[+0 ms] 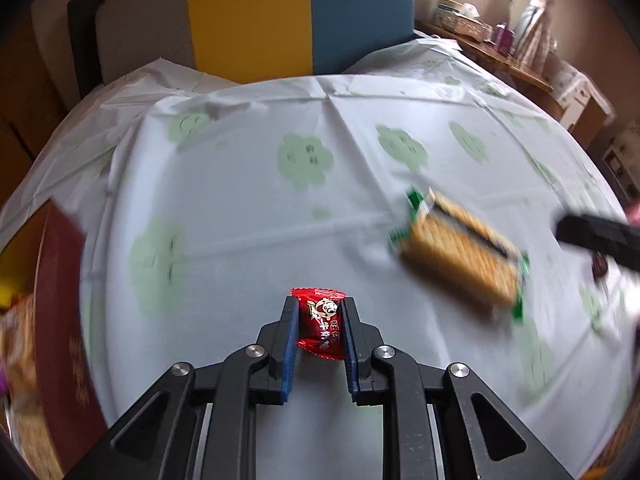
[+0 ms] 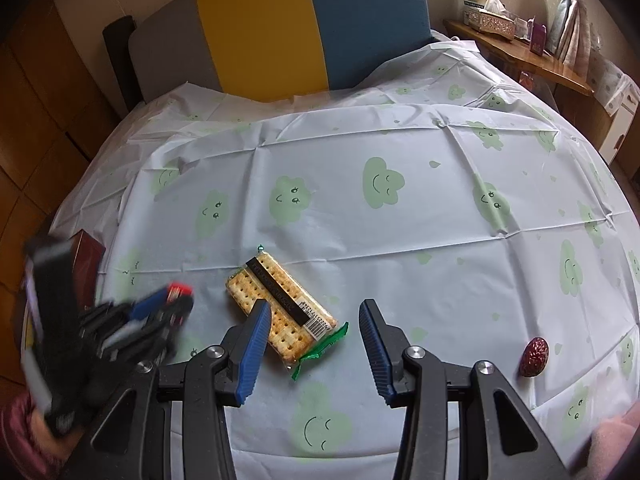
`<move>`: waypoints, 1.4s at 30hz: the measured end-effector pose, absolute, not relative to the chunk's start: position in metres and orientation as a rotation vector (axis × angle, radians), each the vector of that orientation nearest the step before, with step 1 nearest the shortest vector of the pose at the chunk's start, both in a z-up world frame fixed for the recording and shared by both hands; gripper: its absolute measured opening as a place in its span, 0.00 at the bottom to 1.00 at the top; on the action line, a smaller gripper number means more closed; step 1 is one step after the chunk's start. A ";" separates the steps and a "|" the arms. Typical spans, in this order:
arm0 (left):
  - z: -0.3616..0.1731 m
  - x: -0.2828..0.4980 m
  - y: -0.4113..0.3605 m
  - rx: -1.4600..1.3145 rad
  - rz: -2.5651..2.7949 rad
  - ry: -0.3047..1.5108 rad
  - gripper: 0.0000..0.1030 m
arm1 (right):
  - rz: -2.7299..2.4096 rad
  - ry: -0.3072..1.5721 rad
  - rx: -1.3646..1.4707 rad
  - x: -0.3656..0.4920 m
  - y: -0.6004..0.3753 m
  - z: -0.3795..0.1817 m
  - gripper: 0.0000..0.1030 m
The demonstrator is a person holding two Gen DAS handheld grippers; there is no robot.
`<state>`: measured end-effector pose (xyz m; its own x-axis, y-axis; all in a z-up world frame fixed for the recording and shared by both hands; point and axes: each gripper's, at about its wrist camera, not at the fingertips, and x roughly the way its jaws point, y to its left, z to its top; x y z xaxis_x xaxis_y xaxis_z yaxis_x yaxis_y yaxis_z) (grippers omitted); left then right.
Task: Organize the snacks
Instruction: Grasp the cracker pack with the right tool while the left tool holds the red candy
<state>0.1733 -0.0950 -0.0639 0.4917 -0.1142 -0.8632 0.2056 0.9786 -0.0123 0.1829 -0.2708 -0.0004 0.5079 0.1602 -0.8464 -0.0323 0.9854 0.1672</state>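
Clearly the left gripper [image 1: 319, 312] pinches a red candy packet [image 1: 321, 326] above the tablecloth [image 1: 240, 200]; the right gripper [image 2: 314, 312] is spread wide over the cracker pack [image 2: 280, 308]. Maroon box [image 1: 64, 300] at left is blurred, contents unclear.

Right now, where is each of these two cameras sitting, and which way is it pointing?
Left wrist: sits on the left gripper, looking forward along its fingers, which are shut on a red candy above the tablecloth; the right gripper shows blurred at the right edge.
Right wrist: sits on the right gripper, open over the cracker pack; the left gripper and a sleeve show at left, a red date at right.
Shared: cracker pack, tablecloth, striped chair.
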 end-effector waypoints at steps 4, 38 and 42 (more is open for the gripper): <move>-0.064 0.134 -0.094 0.132 -0.222 1.022 0.20 | 0.131 1.050 0.108 0.182 -0.265 -0.004 0.45; -0.069 0.068 -0.054 0.016 -0.315 0.953 0.20 | 0.275 1.227 -0.310 0.236 -0.196 -0.058 0.51; -0.069 0.067 -0.054 0.020 -0.311 0.946 0.20 | 0.308 1.239 -0.295 0.209 -0.191 -0.053 0.51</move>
<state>0.0666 -0.0544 -0.0694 0.5442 -0.2533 -0.7998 0.2703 0.9554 -0.1186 0.2091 -0.1914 -0.0533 0.2950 0.0687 -0.9530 -0.3852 0.9213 -0.0528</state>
